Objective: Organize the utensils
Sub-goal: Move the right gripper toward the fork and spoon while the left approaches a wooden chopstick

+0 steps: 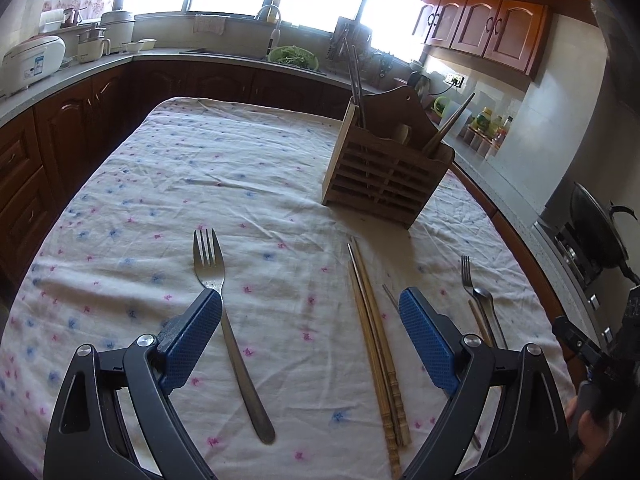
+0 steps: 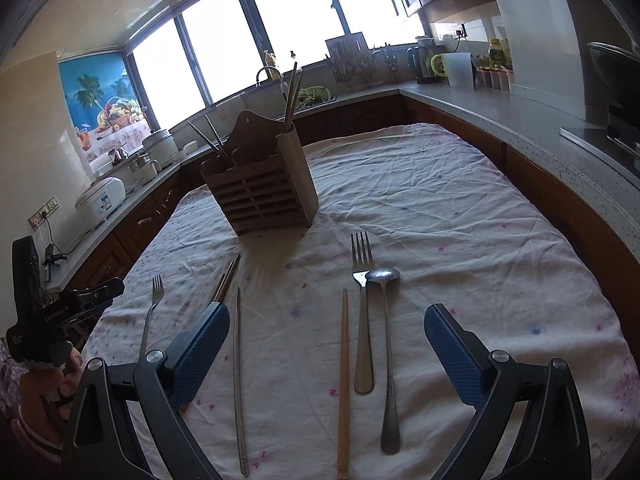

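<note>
- Table under a creased white cloth [image 2: 460, 208] dotted with pink and blue.
- Wooden holder [image 2: 260, 196] stands on it, toward the far end.
- Nearer than the holder: forks [image 1: 218, 300] [image 2: 362, 308], spoon [image 2: 386, 344], bamboo chopsticks [image 1: 376, 344], metal chopstick [image 2: 239, 376].

The only lettering I can make out is "GenRobot.AI", printed in white on the black body of the left gripper [image 2: 96, 294], seen from the right wrist. A stamp on the spoon [image 2: 387, 344] handle is too small to read.
</note>
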The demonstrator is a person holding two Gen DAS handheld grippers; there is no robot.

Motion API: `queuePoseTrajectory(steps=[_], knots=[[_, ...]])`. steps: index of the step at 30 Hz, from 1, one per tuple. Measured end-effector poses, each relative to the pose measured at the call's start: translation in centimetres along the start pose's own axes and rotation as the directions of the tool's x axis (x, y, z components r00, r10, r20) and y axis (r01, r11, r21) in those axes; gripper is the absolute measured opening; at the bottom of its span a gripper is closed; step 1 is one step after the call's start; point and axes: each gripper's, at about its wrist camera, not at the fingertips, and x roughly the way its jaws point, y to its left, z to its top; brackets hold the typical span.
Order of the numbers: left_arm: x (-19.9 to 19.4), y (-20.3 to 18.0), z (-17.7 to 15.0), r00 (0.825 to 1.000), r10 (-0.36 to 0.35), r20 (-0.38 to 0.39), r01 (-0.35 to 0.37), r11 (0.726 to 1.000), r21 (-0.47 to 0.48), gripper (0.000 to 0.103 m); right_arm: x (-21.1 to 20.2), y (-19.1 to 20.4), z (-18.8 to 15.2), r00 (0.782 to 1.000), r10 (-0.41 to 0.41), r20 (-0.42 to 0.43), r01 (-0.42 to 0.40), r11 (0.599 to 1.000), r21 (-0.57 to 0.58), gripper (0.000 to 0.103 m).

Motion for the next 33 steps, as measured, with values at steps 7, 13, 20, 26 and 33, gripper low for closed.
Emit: queuePoseTrajectory(steps=[7, 13, 20, 26, 33], knots=[[1.7, -1.1, 0.4, 0.999, -0.014, -0.047, 0.016, 0.999, 0.037, 0.088, 0.8, -0.7, 0.3, 1.0, -0.013, -0.017, 0.013, 1.0, 0.006, 0.096], [3.7, -2.6, 0.9, 0.993, -0.046, -0.106, 0.055, 0.995, 0.085, 0.063, 1.7, -1.4, 0.7, 0.998, -0.037, -0.043, 0.037, 0.999, 0.013, 0.07], [7.2, -4.6, 1.0, 0.98, -0.026, -0.199, 0.06, 0.984, 0.168, 0.035, 2.7, -2.2, 0.9, 0.996, -0.049, -0.068, 0.051, 0.998, 0.027, 0.052], [10.8, -4.9, 0.9, 0.964, 0.017, -0.267, 0.035, 0.982, 0.187, 0.025, 3.4, -2.6, 1.0, 0.995, -0.053, -0.085, 0.057, 0.998, 0.034, 0.051], [13.1, -5.2, 0.8, 0.952, 0.043, -0.305, 0.024, 0.976, 0.215, 0.021, 5.1, -3.3, 1.0, 0.991, -0.053, -0.122, 0.06, 0.997, 0.05, 0.046]])
